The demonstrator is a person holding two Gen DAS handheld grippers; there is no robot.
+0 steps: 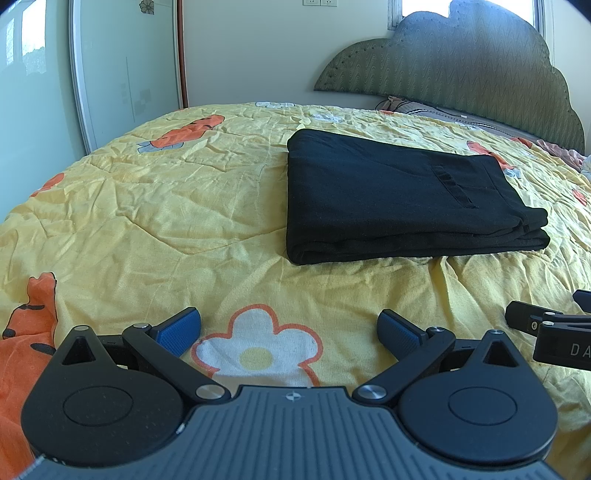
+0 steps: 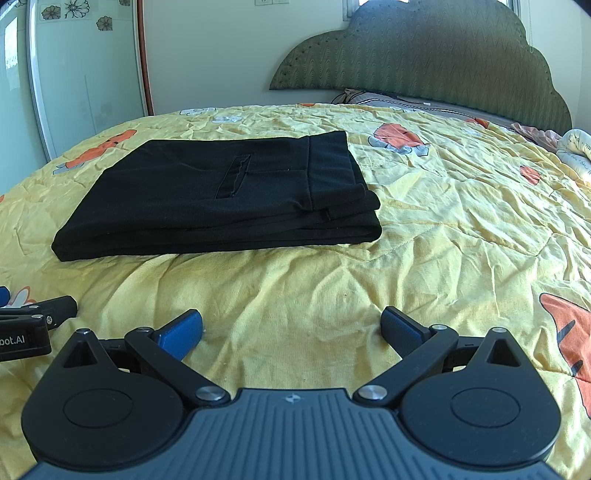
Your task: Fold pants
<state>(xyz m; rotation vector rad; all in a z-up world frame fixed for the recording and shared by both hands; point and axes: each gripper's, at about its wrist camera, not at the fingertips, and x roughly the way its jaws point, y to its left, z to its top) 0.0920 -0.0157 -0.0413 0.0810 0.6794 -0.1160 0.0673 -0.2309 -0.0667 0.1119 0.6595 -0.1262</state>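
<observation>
Bedroom, yellow cartoon quilt (image 1: 155,206) on bed. Black pants (image 1: 399,199) already folded into a stack, upper right of left view, upper left of right view (image 2: 221,199); long axis crosswise. Left gripper (image 1: 289,326) and right gripper (image 2: 291,328) spread wide, empty, near, equally distant.

Black pants (image 1: 388,192) lie on a yellow quilt (image 1: 166,206) printed with orange figures and white flowers.

Bright, sharp daylight from a window (image 1: 424,11) behind the headboard (image 1: 461,66); soft shadows, and strong fisheye bending with dark corners.
</observation>
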